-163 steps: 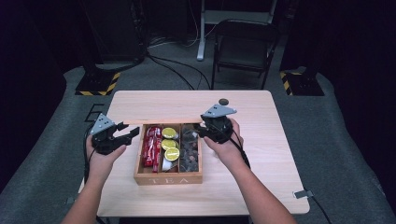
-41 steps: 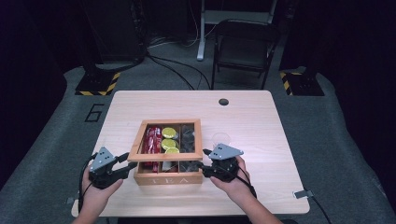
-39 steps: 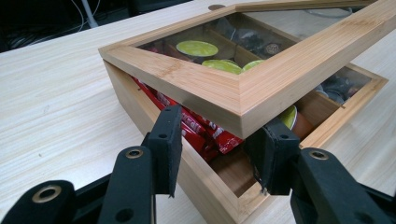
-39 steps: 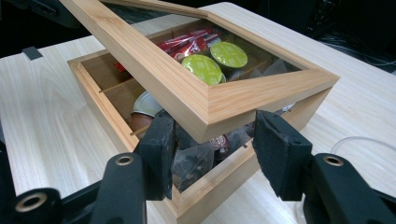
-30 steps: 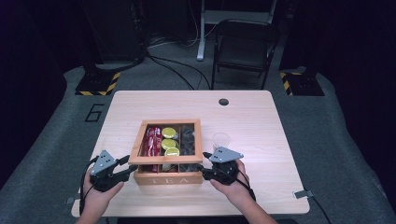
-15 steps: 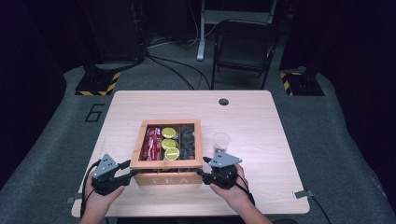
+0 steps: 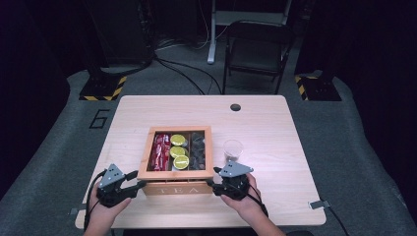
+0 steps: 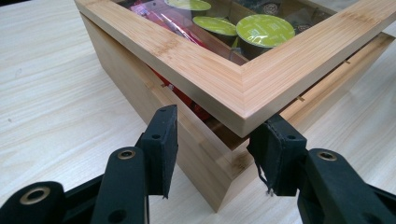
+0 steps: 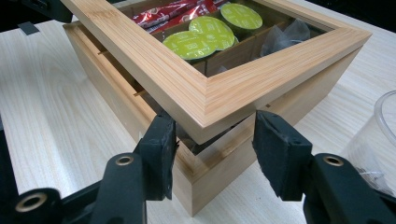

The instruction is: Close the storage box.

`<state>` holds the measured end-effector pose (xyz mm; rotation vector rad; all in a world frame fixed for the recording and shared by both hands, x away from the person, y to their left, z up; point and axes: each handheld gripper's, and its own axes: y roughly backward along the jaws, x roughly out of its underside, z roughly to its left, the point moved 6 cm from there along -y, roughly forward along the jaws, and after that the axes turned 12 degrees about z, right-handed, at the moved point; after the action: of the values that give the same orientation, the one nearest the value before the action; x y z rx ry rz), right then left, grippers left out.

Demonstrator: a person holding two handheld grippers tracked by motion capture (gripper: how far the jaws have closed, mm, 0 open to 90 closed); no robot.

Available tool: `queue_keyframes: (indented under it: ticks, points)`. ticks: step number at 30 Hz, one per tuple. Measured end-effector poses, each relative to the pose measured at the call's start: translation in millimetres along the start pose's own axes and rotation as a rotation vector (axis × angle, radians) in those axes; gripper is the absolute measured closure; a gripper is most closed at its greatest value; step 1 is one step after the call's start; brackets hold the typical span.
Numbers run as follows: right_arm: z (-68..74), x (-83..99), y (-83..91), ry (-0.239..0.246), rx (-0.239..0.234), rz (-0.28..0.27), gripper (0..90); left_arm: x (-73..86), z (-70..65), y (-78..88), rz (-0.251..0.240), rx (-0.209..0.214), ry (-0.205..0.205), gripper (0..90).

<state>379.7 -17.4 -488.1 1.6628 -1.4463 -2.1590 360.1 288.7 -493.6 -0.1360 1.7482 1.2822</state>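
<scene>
Bamboo box (image 7: pixel 175 188) corners sit between both open tools (image 8: pixel 217 151).

Beyond your light wooden tabletop (image 7: pixel 275 128) you see grey carpet floor (image 7: pixel 354 147) marked with a "6" (image 7: pixel 100 118). A black folding chair (image 7: pixel 258 51) stands behind it, cables (image 7: pixel 179 69) trail across, two black bases with yellow-black striped edges (image 7: pixel 103 88) flank it, and the room behind is dark.

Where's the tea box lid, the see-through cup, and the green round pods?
tea box lid (image 9: pixel 205 100): right gripper view, its near wooden corner.
clear plastic cup (image 7: pixel 232 149): high view, its side wall.
green pods (image 8: pixel 265 29): left gripper view, foil top of the nearest one.
</scene>
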Motion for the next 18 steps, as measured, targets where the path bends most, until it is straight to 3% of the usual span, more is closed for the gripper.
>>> queue_keyframes:
  ticks: [6,14,18]
  points:
    - [0.3,1.2,-1.0,-0.002,-0.002,0.011,49.1,1.2,-0.3,1.1,0.031,0.005,-0.024,52.0]
    - [0.8,3.9,-3.2,-0.004,-0.013,0.032,49.0,3.1,-0.9,-1.1,0.041,0.013,-0.019,50.9]
    - [1.3,6.1,-5.4,-0.006,-0.027,0.053,48.5,5.0,-1.8,-3.4,0.065,0.031,-0.021,40.8]
